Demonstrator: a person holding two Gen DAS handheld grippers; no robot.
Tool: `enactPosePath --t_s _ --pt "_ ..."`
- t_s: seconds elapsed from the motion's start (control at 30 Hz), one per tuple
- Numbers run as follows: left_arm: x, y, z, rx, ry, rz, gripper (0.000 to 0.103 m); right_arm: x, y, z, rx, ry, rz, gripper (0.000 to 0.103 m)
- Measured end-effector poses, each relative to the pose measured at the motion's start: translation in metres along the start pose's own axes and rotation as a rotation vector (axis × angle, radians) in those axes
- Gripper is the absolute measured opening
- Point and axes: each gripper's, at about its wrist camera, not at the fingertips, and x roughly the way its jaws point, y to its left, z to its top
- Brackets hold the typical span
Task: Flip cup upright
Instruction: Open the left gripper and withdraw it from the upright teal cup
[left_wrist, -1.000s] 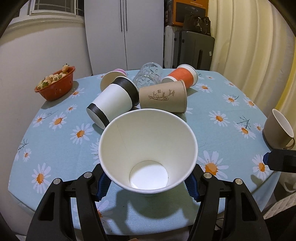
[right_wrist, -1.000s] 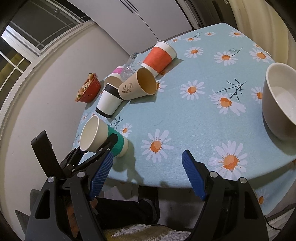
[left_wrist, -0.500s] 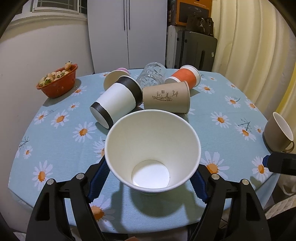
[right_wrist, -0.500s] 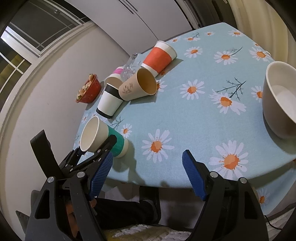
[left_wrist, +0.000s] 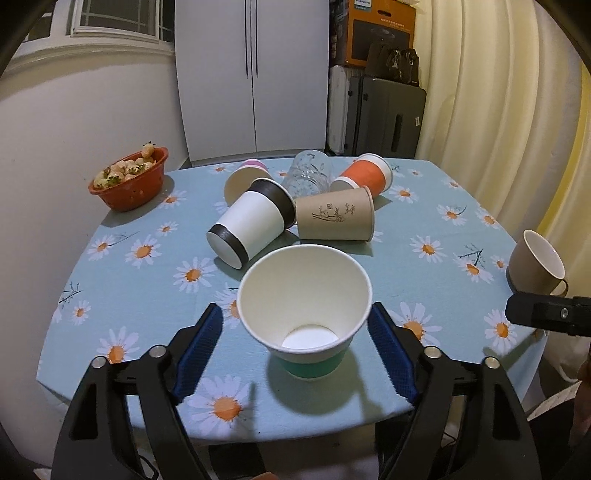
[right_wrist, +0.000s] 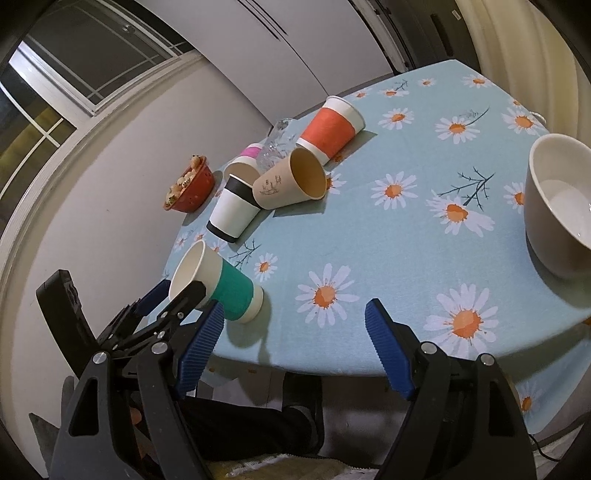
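Green cup upright near the table's front edge, both grippers spread wide and empty.

Left wrist view: the green cup (left_wrist: 309, 314) stands mouth-up at 6 o'clock on the table (left_wrist: 443, 243), between the fingers of the left gripper (left_wrist: 295, 343), whose jaws are wide with a gap to the cup wall on each side. Judged from this, a pad brushing the rim as the gripper backs off could tip so light a cup. The black-banded cup (left_wrist: 255, 221) and brown cup (left_wrist: 336, 218) lie on their sides at 12 o'clock, near enough to roll into it if bumped.

Right wrist view: the right gripper (right_wrist: 293, 347) hangs wide and empty off the table edge, the green cup at its 10 o'clock; the mug (right_wrist: 557, 206) at 2 o'clock risks a knock if the gripper swings right.
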Motion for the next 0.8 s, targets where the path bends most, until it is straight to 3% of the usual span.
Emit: enactPosePath --t_s 0.63,0.8 --pt "-0.004 0.005 -0.007 -0.010 0.000 -0.046 0.086 0.002 -0.003 -0.004 -0.004 0.005 -0.039 0.078" --pt "-0.008 0.004 -0.009 -0.002 -0.005 -0.061 0.091 0.001 0.001 -0.006 -0.026 -0.008 -0.042 0.078"
